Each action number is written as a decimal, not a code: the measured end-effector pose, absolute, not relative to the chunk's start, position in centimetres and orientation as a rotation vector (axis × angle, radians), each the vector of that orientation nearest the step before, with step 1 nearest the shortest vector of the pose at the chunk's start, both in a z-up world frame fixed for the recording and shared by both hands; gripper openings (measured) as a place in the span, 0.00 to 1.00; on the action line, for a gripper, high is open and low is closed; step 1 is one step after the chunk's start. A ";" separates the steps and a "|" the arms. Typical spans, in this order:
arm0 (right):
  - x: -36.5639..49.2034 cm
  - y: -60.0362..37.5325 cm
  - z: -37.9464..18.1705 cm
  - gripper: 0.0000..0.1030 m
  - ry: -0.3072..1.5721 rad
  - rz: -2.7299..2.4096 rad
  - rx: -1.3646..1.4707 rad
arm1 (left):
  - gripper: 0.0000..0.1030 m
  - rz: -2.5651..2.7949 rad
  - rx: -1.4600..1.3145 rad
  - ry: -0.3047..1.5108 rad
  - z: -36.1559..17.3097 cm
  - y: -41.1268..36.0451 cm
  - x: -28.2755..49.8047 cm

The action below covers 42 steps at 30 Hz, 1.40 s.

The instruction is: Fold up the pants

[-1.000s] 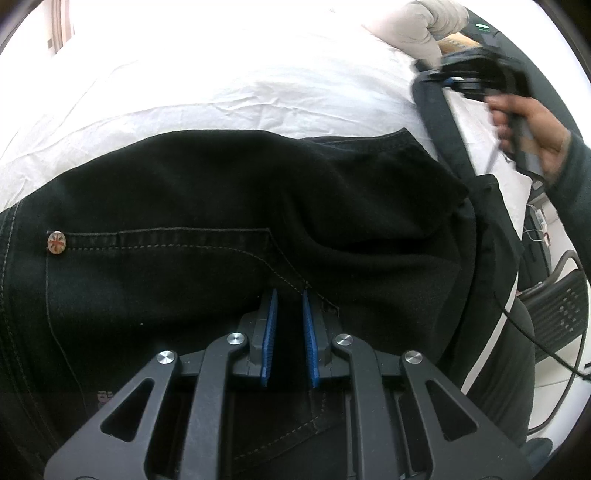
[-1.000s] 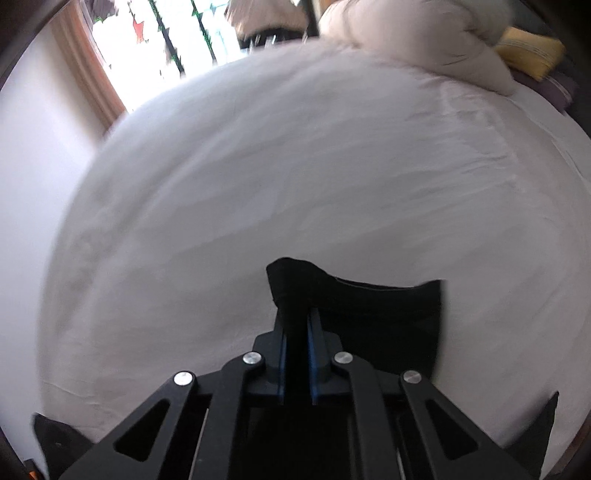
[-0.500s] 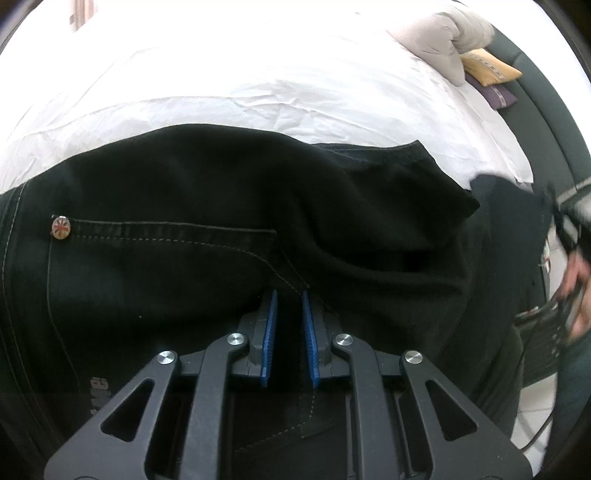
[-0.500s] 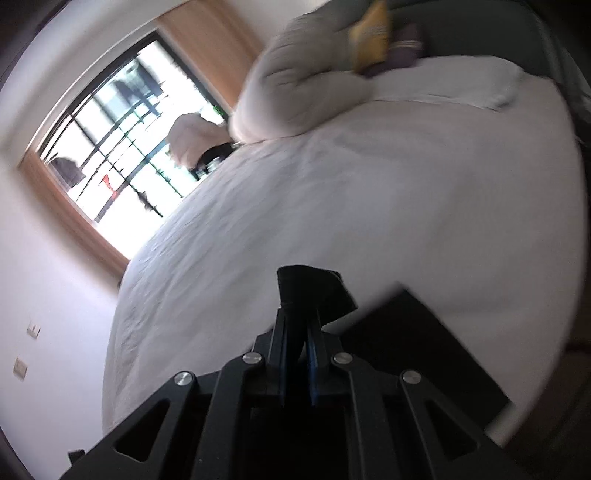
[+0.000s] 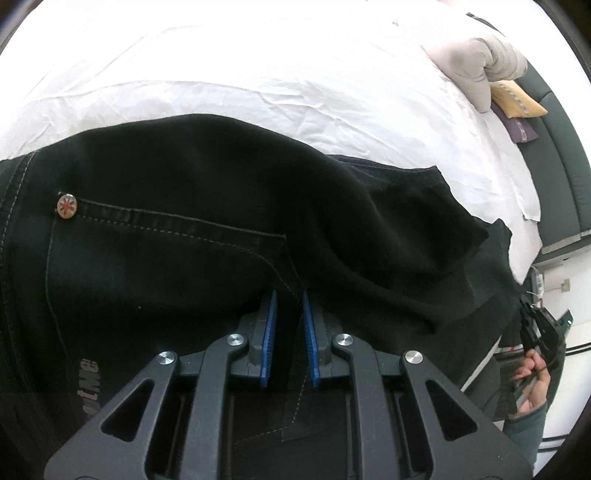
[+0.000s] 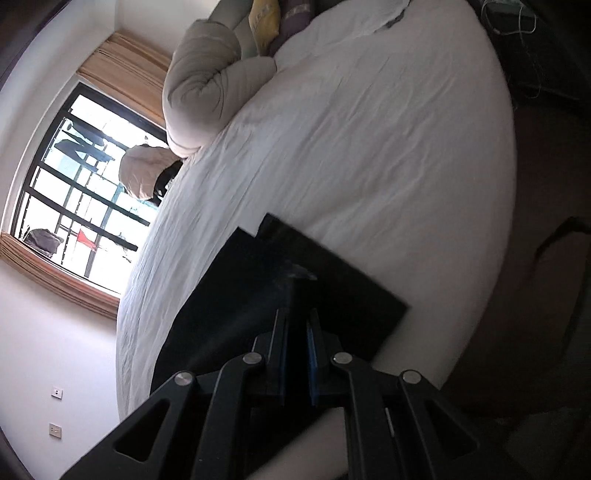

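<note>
Black jeans lie on the white bed sheet, with a back pocket and a round metal rivet showing. My left gripper is shut on the denim at the pocket's lower corner, and a fold of cloth runs up between its blue pads. My right gripper is shut on the end of a pant leg, which stretches flat away from it above the sheet. In the left wrist view the same leg trails off to the right edge, where a hand holds the other gripper.
A rolled beige duvet and a yellow pillow lie at the head of the bed. A barred window with curtains is on the far wall. A dark headboard and cables are beside the bed's right edge.
The right gripper swept with the leg end from above the bed's far right down to the near right edge, rolling as it went. The left gripper kept its hold and rolled slightly.
</note>
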State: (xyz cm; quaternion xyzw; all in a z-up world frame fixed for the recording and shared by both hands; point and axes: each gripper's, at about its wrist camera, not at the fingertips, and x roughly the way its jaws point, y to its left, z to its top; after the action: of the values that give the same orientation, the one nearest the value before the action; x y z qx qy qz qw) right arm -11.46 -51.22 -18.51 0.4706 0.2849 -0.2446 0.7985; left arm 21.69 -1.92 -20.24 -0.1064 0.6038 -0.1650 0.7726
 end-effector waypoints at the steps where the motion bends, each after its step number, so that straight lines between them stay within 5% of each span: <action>1: -11.9 -51.5 -18.7 0.09 0.608 -0.539 1.011 | 0.14 -0.350 -0.226 1.305 -20.0 -2.0 21.7; 9: -13.3 -53.0 -17.8 0.08 0.671 -0.523 0.965 | 0.14 -0.333 -0.212 1.281 -19.6 -1.6 21.5; 11: -11.9 -53.2 -15.8 0.25 0.652 -0.428 0.920 | 0.14 -0.334 -0.215 1.279 -19.7 -1.8 21.1; 12: -11.3 -53.4 -15.1 0.52 0.648 -0.400 0.900 | 0.14 -0.336 -0.215 1.277 -19.7 -1.8 21.0; 14: -9.9 -54.2 -14.2 0.72 0.636 -0.353 0.868 | 0.14 -0.340 -0.214 1.270 -19.7 -1.6 20.9; 35: 4.4 -56.7 -19.4 0.51 0.982 -0.035 0.521 | 0.14 -0.390 -0.196 1.224 -20.1 -2.2 19.6; 42: 4.8 -58.1 -20.0 0.46 0.969 -0.017 0.549 | 0.14 -0.400 -0.199 1.222 -20.2 -2.1 19.6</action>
State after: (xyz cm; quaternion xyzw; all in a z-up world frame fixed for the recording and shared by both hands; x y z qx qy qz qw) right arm 4.83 -58.14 -19.95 0.2605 0.4596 -0.0083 0.8490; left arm 19.64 -2.06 -20.19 -0.0926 0.5689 -0.1863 0.7957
